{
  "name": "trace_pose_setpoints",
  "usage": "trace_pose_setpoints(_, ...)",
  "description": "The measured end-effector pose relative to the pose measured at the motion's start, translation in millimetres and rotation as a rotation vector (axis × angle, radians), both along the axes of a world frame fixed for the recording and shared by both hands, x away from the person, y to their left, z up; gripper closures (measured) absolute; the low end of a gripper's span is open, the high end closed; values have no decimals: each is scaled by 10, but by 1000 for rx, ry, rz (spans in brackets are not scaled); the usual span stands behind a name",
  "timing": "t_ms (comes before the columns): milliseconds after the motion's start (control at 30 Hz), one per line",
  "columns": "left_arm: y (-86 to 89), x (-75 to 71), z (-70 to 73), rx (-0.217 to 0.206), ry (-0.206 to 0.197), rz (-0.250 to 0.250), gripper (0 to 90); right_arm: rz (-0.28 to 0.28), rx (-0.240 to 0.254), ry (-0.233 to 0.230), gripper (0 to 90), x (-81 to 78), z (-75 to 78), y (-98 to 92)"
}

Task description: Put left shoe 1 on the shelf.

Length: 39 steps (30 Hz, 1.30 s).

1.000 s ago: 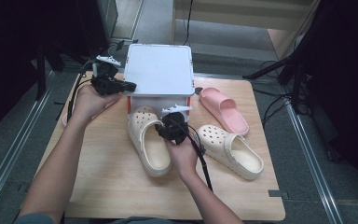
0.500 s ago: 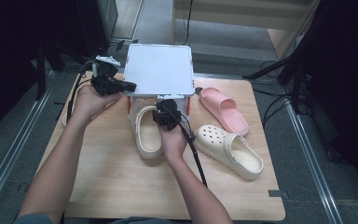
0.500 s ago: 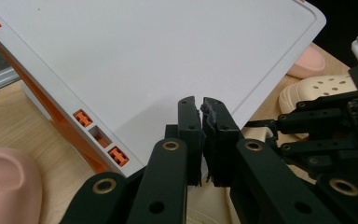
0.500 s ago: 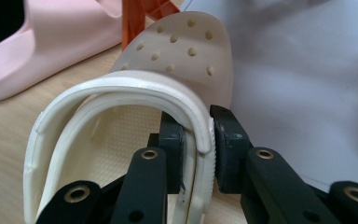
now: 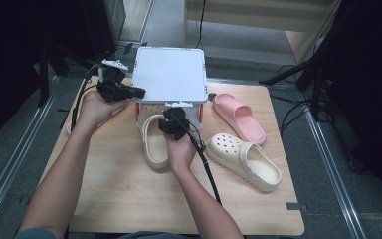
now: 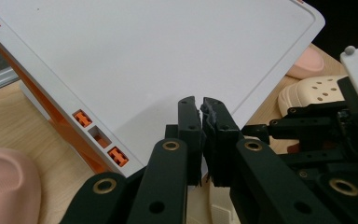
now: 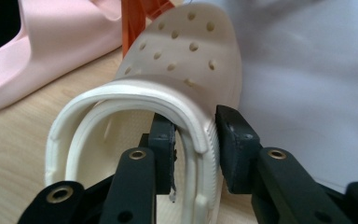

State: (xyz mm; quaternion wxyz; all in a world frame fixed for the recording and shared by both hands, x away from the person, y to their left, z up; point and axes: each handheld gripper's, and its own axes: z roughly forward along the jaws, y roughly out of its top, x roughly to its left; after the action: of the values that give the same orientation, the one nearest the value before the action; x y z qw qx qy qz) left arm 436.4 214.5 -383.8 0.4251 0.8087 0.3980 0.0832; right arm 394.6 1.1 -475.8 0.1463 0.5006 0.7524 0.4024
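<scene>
I am pinching the white lid point(image 5: 169, 74) up with my left tool point(image 6: 201, 109) while my right tool point(image 7: 195, 140), jaws just loosened around its wall, is releasing the cream clog point(image 5: 155, 142) at the box's six o'clock, next pulling clear.

Wooden table point(image 5: 129, 199) on grey floor point(image 5: 10, 164); dark surroundings, metal rails.

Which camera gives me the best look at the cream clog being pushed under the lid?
The right gripper view: the cream clog sits close up, its side wall between the right hand-held gripper jaws. The high view shows its heel half beside the hand; the left gripper view catches a sliver low down.
</scene>
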Motion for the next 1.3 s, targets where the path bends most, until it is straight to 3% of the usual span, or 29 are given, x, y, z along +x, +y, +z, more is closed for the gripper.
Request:
trace_pose_setpoints(67,0,1,0,0,1,3,866,11,19,-5,650,-48,27,-44)
trace_pose_setpoints(433,-2,-4,-1,-1,2,6,866,78,5,-24,634,-332,142,-253)
trace_pose_setpoints(633,1,-2,-4,-5,4,5,866,156,31,-15,720,-545,182,-378)
trace_pose_setpoints(867,-2,-9,-3,0,-1,11,866,268,32,25,899,-802,37,-362)
trace_pose_setpoints(1133,-8,-14,-3,4,-5,13,867,375,43,55,900,-1076,-145,-361)
trace_pose_setpoints(1200,-12,-16,-1,6,-6,13,867,401,11,38,900,-1142,-201,-355)
trace_pose_setpoints(1300,-13,-17,-1,6,-5,14,867,418,-6,53,900,-1175,-298,-352)
